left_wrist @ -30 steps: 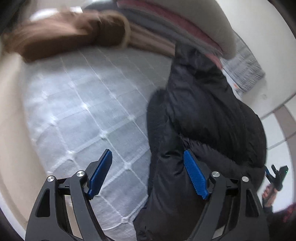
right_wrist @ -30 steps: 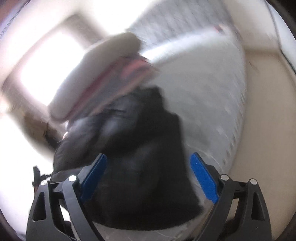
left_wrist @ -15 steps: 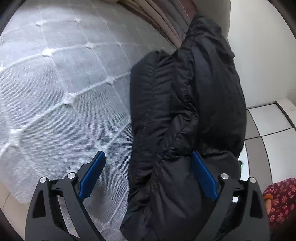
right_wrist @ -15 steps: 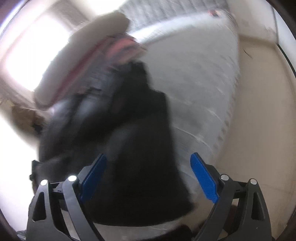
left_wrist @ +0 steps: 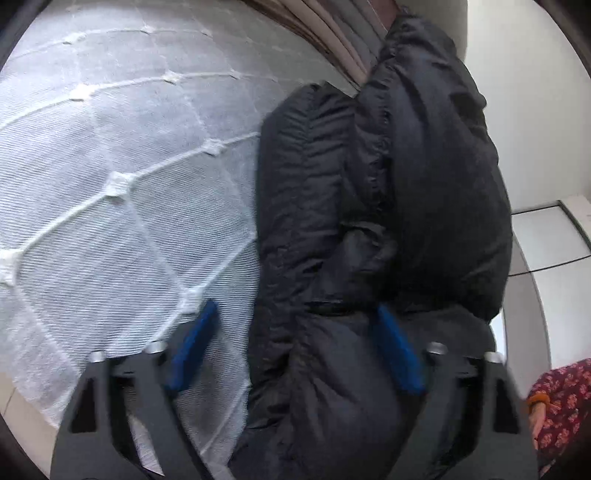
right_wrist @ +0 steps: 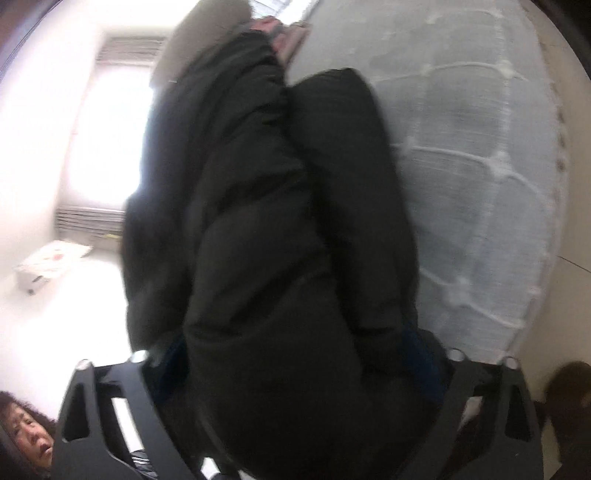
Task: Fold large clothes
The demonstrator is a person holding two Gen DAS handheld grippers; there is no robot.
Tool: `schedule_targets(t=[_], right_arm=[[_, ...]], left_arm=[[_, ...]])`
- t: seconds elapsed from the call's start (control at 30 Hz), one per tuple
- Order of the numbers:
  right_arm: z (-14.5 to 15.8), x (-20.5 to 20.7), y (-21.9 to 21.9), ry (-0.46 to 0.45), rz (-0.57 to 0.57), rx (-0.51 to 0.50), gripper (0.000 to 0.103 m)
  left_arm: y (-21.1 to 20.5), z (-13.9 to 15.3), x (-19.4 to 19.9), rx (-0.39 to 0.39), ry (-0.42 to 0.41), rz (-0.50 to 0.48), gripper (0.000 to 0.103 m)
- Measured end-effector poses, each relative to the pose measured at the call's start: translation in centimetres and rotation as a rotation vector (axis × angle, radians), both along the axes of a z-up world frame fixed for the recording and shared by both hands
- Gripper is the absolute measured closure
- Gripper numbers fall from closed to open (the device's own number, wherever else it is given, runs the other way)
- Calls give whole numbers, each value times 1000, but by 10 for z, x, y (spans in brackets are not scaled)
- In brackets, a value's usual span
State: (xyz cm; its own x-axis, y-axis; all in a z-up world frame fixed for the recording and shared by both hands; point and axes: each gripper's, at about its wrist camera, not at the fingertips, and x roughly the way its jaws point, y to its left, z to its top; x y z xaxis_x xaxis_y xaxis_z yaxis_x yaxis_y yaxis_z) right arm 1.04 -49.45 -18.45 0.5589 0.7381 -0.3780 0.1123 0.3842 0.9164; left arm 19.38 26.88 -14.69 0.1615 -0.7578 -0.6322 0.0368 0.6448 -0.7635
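A black puffer jacket (left_wrist: pixel 424 184) lies bunched lengthwise along the edge of a white quilted mattress (left_wrist: pixel 110 147). My left gripper (left_wrist: pixel 295 350) is low over the jacket's near end and its jaws are closing. Its right pad touches the fabric, while the left pad is over bare mattress, apart from the jacket. In the right wrist view the jacket (right_wrist: pixel 258 203) fills the gap of my right gripper (right_wrist: pixel 295 365). Those jaws are closing too, and the puffy fabric bulges over both blue pads and half hides them. The mattress (right_wrist: pixel 480 166) lies to the right.
Folded bedding (left_wrist: pixel 343 33) is stacked at the far end of the mattress. A person's patterned sleeve (left_wrist: pixel 561 406) is at the right edge. A white box (right_wrist: pixel 51 262) sits on the floor by a bright window. A person (right_wrist: pixel 22 435) is at the lower left.
Both grippers have come down onto the jacket and their jaws have narrowed. The right one rolled and sank furthest, so the jacket now fills its gap and covers its pads.
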Motion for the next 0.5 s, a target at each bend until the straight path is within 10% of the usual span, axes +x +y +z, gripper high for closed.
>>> schedule_targets(t=[0.13, 0.5], right_arm=[[19, -7, -4, -53, -75, -5, 73], [67, -9, 9, -122, -126, -28, 87]], left_arm=[[-11, 11, -1, 21, -3, 19, 70], [-18, 80, -11, 171, -103, 119, 98]])
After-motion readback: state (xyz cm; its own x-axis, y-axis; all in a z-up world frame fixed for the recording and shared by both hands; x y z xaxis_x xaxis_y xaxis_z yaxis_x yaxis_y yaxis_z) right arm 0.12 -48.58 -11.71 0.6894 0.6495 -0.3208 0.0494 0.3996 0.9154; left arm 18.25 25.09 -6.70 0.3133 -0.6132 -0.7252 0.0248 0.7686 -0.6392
